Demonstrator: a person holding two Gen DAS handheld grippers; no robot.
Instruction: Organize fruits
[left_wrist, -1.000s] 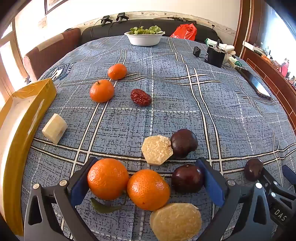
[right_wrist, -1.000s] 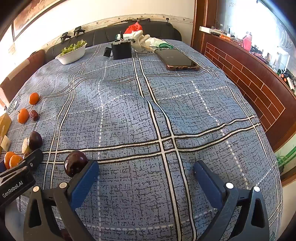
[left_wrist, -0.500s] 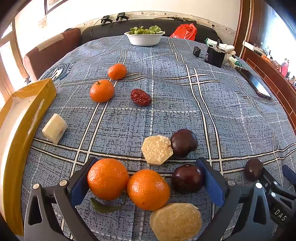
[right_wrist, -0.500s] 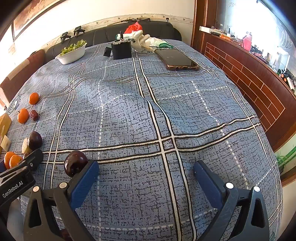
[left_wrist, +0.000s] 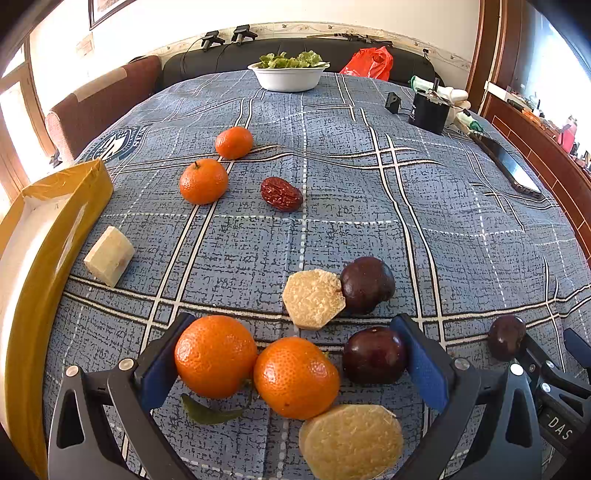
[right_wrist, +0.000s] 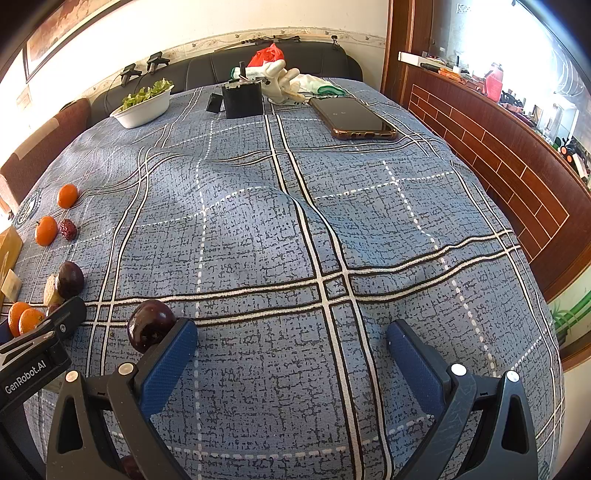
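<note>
my left tongs (left_wrist: 291, 369) rest low on the blue plaid cloth surface (left_wrist: 332, 229), spread wide around three fruits at once: a large round orange mandarin (left_wrist: 215, 356) against the left pad, a second round orange mandarin (left_wrist: 296, 377) touching it in the middle, and a dark purple round plum (left_wrist: 375, 355) against the right pad. if i squeeze now, the row may buckle and one fruit could pop out and roll, since round skins slide on each other. a pale cut sugarcane slice (left_wrist: 351, 441) lies just near of them and could get shoved along.

my right tongs (right_wrist: 291, 354) are also spread, holding nothing, with another dark purple plum (right_wrist: 150, 330) just outside the left pad; a sideways move could knock it rolling.

farther off lie two small orange mandarins (left_wrist: 203, 181), a wrinkled red date (left_wrist: 280, 194), and a yellow-sided cardboard tray (left_wrist: 44, 236) at the far left, probably the goal. the cloth has wrinkles that may snag a dragged pad.
</note>
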